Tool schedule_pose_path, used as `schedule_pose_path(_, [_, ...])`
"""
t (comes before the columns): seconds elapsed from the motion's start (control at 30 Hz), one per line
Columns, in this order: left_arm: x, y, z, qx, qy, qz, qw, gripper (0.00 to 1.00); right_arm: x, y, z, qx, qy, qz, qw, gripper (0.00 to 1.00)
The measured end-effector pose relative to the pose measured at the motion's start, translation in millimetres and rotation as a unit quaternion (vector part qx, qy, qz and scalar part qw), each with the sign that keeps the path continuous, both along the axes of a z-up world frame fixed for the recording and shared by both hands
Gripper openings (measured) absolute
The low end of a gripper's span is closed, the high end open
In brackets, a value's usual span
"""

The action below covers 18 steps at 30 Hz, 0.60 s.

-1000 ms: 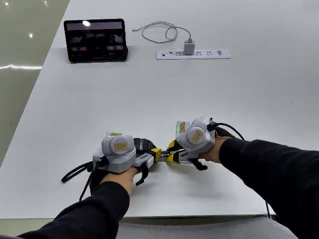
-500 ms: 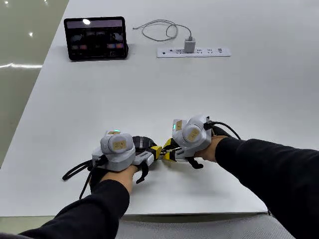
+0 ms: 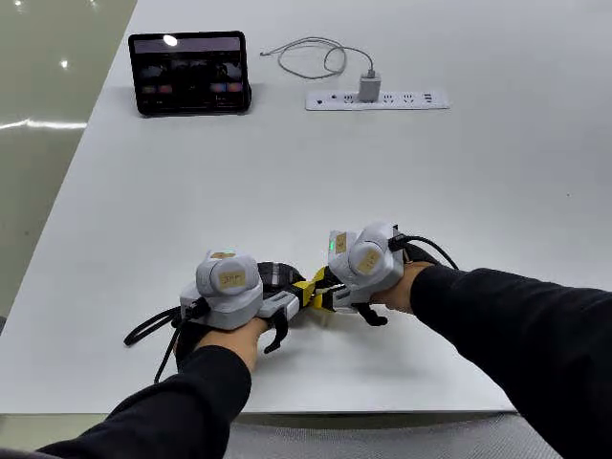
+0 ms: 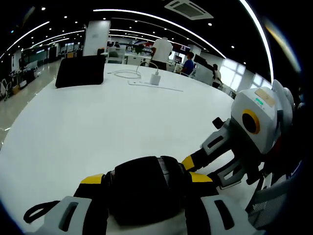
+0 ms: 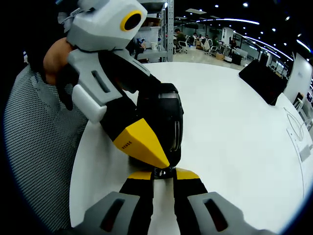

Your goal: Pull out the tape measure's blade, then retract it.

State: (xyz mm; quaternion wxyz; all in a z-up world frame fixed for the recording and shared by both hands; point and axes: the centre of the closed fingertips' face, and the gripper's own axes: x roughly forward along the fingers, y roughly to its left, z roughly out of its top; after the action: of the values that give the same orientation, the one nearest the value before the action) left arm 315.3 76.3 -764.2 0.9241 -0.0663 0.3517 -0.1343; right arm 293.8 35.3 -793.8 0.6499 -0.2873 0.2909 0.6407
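A black tape measure (image 4: 146,191) sits on the white table, held across its case by my left gripper (image 4: 146,178), whose yellow-tipped jaws are shut on it. In the head view the case (image 3: 274,276) lies just left of centre near the front edge, with the left gripper (image 3: 292,293) around it. My right gripper (image 5: 164,174) is shut on the blade's end hook (image 5: 164,171), right at the mouth of the case (image 5: 161,117). In the head view the right gripper (image 3: 318,290) nearly touches the left one. Hardly any blade shows between them.
A dark tablet (image 3: 190,73) stands at the back left of the table (image 3: 287,172). A white power strip (image 3: 377,99) with a charger and a looped cable (image 3: 311,57) lies at the back centre. The table's front edge runs just below both hands.
My right gripper has moved left toward the tape measure case, and the short stretch of blade between the grippers has closed up. The left gripper has stayed put on the case.
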Motion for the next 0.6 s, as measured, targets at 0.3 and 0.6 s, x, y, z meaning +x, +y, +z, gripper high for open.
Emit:
schedule_pose_path(0.3, [0.5, -0.5, -0.1, 0.001, -0.001, 0.0, 1.0, 0.6, -0.3, 0.0, 0.4, 0.003, 0.003, -0.001, 1.0, 0.11])
schedule_pose_path(0.6, [0.4, -0.6, -0.4, 0.001, -0.001, 0.0, 1.0, 0.61, 0.6, 0.0, -0.2, 0.001, 0.017, -0.016, 0.9997, 0.11])
